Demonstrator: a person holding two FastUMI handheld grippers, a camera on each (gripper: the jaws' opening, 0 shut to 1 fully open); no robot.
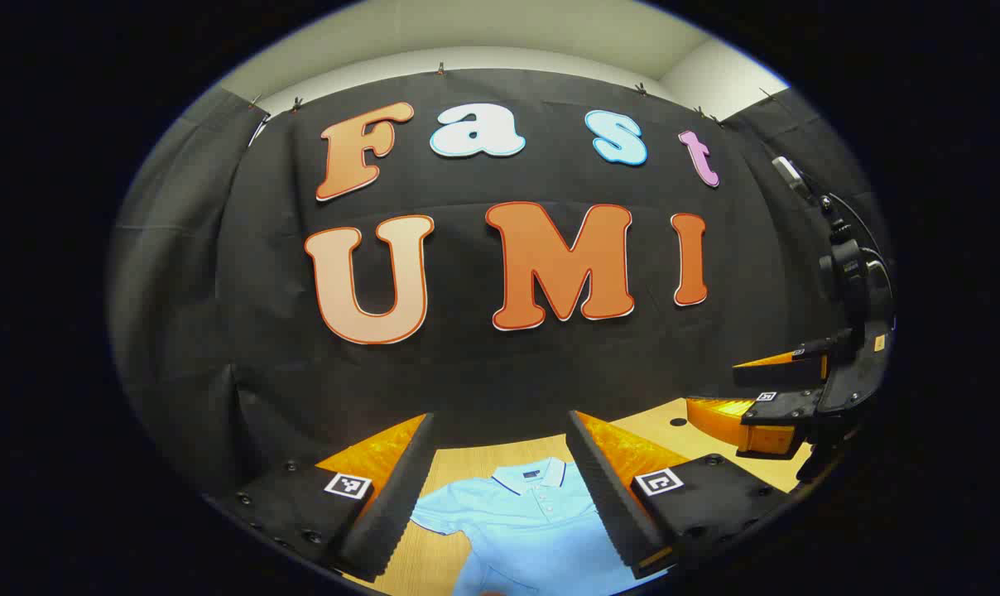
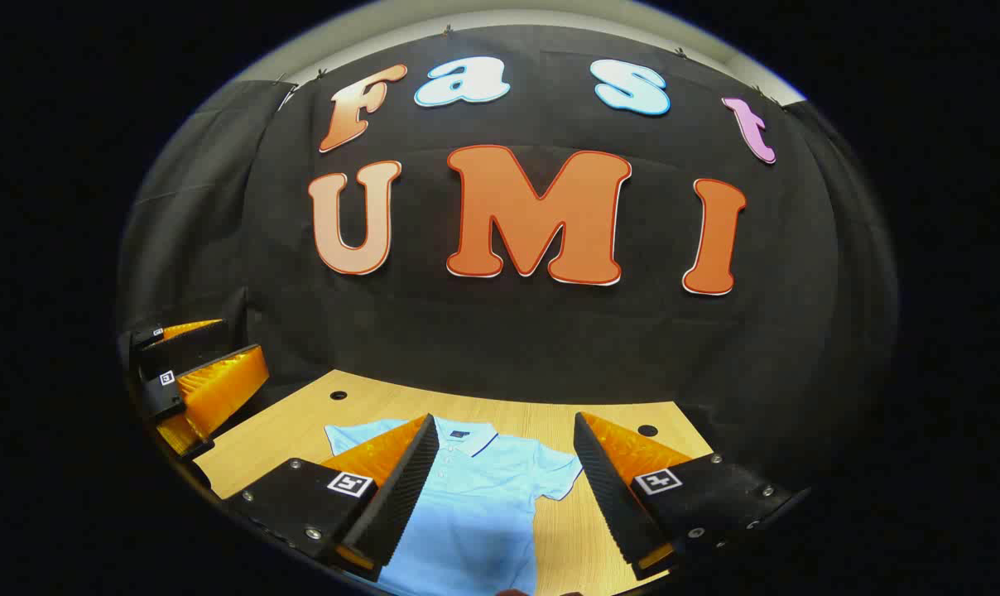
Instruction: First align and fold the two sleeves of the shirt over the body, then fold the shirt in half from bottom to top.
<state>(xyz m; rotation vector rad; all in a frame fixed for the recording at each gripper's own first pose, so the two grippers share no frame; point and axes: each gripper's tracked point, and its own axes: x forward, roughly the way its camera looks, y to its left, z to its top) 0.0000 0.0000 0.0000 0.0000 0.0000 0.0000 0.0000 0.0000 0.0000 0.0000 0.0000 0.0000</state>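
1. Pale-blue polo shirt [image 1: 533, 521] lies flat on the wooden table [image 1: 467, 457], front up, buttons and placket showing. Its collar [image 1: 531, 476] points toward the booth's back wall, so the long axis runs from collar away toward the near table edge, where the hem drops below what either view shows.

2. In the left gripper view, the left gripper [image 1: 500, 488] hangs above the shirt's collar end with its jaws spread wide and nothing between them. The shirt's left-hand short sleeve [image 1: 442, 513] lies out to the side, not yet folded over the body.

3. At the far right of that view, the right gripper [image 1: 777, 406] is raised well clear of the table. It appears parted there and holds nothing.

4. In the right gripper view, the left gripper [image 2: 189, 381] sits off at the left edge, also lifted.

5. The right gripper [image 2: 500, 488] hovers over the shirt [image 2: 475, 505], jaws wide apart and empty. The right-hand sleeve [image 2: 554, 468] spreads outward on the table [image 2: 599, 414].

6. My reading: both tools are held high and open as a ready stance, each above its own side, so the sleeves can be taken first.
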